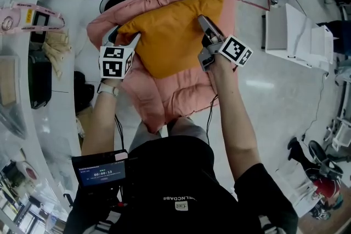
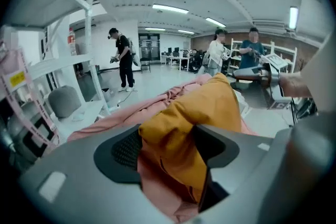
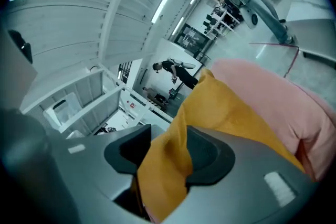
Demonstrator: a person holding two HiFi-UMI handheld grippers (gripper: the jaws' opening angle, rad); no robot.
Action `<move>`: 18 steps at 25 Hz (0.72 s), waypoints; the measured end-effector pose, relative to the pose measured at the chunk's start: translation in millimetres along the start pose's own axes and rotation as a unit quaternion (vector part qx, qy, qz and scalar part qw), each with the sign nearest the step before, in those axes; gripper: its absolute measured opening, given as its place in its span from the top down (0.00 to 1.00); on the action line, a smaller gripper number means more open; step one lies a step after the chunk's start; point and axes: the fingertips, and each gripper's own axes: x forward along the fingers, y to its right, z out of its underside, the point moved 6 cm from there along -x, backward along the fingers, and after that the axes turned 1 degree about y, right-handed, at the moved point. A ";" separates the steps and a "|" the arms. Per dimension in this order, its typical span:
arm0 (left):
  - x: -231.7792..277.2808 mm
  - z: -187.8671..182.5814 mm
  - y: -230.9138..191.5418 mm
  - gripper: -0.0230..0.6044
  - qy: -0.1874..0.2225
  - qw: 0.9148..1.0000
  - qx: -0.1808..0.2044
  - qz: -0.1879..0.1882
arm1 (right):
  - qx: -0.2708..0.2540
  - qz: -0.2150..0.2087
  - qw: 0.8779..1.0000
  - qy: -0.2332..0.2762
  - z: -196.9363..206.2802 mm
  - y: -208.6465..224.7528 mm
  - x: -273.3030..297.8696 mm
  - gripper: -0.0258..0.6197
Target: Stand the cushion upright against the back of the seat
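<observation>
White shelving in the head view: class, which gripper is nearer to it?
Left. The left gripper is at the edge of the orange cushion on the side of the white shelving; the right gripper is at the opposite edge, farther away.

The head view looks steeply down from above the person onto the orange cushion [image 1: 170,30] and the pink quilted seat [image 1: 164,93]. The gripper views sit close at the cushion's left and right edges, looking over it into the room. All three share cushion and seat.
</observation>
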 end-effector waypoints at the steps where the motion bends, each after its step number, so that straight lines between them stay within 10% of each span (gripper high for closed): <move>1: -5.7 1.3 -1.5 0.44 0.004 1.000 -0.017 0.001 | -0.020 0.000 1.000 -0.003 -0.1 -3.5 -4.0 0.62; 9: -53.3 23.2 14.0 0.44 0.021 0.999 -0.020 -0.021 | -0.212 0.054 0.974 -0.059 36.8 -16.1 -35.5 0.55; 18: -82.0 52.2 15.0 0.43 -0.019 0.998 -0.023 -0.058 | -0.306 0.076 0.946 -0.077 57.9 -31.7 -32.0 0.46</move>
